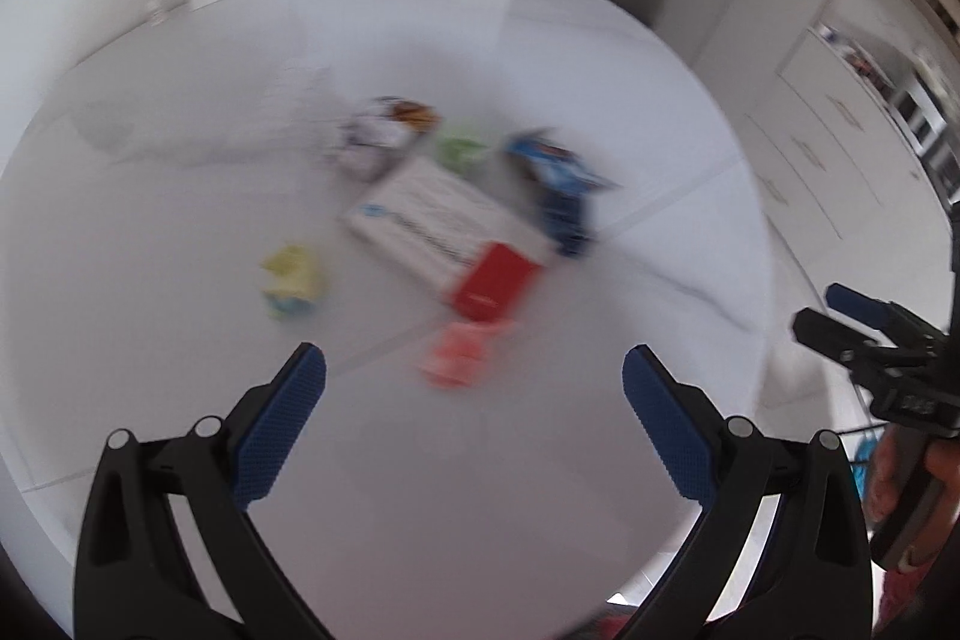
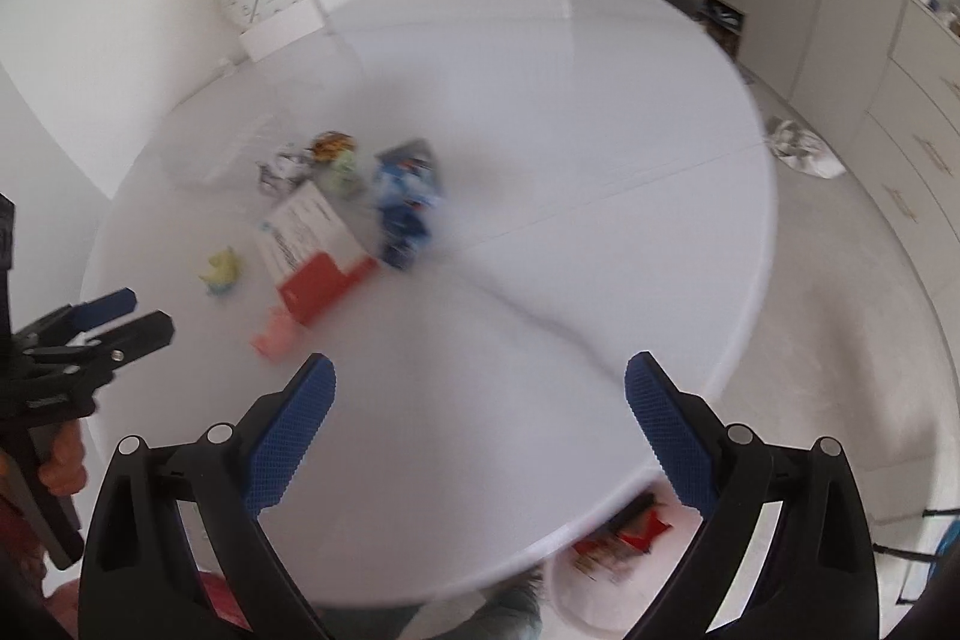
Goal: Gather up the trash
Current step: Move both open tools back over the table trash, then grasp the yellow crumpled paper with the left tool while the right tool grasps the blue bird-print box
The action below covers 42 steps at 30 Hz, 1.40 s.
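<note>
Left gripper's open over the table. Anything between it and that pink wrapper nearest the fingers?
Nothing visible does. The left gripper is open and empty, and only bare table lies between its fingers and the pink wrapper. The red-and-white box lies beyond it.

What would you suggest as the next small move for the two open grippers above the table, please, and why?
Probably lower the left hand-held gripper onto the pink scrap, the piece nearest its open, empty jaws. The right hand-held gripper is also open and empty, but it hangs over bare table, further from the litter. The pictures are blurred, so steadying first seems wise.
</note>
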Tool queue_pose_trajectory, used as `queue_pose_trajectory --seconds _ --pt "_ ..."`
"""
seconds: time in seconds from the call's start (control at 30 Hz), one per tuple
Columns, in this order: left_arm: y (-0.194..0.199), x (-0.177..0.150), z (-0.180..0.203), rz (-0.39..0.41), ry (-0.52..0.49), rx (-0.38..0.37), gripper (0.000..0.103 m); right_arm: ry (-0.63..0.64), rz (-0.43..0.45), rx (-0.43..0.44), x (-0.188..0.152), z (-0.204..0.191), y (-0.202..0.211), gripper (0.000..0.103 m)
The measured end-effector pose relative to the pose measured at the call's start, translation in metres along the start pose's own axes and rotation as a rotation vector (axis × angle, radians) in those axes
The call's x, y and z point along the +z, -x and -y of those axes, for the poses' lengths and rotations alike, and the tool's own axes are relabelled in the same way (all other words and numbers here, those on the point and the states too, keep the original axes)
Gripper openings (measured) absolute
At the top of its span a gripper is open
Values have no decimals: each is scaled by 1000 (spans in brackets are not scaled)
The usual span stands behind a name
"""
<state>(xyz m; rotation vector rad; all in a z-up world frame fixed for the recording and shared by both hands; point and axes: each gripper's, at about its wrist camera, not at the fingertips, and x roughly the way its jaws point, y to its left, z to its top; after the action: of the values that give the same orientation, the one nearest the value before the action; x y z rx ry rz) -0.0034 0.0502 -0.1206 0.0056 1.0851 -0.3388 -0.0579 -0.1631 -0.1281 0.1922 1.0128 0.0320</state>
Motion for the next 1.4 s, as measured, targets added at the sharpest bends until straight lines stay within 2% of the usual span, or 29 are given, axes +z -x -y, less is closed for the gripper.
queue_pose_trajectory --seconds 0.23,0.37,0.47,0.67,0.8,1.1,1.17,1.27,1.3,1.33,1.37,1.4 --pt "-61 21 -64 -66 11 25 92 -7 -36 -22 43 -40 -43 97" --pt "-92 23 -82 -123 16 25 70 -26 -50 -40 55 -47 -59 97" --pt "-110 26 -92 -154 16 44 58 -29 -60 -63 64 -49 -67 97" --pt "-118 34 -98 -150 -11 49 42 -12 -90 -90 82 -52 -93 97" --pt "-118 38 -100 -152 2 35 36 5 -114 -84 99 -56 -115 97" --pt "-107 57 -115 -133 12 -4 36 103 -207 -111 125 -75 -178 97" --pt "-100 61 -120 -123 14 -10 36 114 -235 -125 128 -78 -192 92" --pt "-93 64 -123 -107 15 -12 36 102 -284 -118 129 -78 -208 76" --pt "-90 67 -125 -97 16 -12 36 98 -294 -110 129 -77 -211 62" --pt "-87 69 -126 -92 16 -13 36 98 -289 -112 130 -78 -213 55" --pt "-86 72 -127 -88 17 -13 36 99 -283 -109 133 -79 -213 51" --pt "-82 75 -129 -79 19 -9 36 92 -282 -98 136 -79 -213 51"
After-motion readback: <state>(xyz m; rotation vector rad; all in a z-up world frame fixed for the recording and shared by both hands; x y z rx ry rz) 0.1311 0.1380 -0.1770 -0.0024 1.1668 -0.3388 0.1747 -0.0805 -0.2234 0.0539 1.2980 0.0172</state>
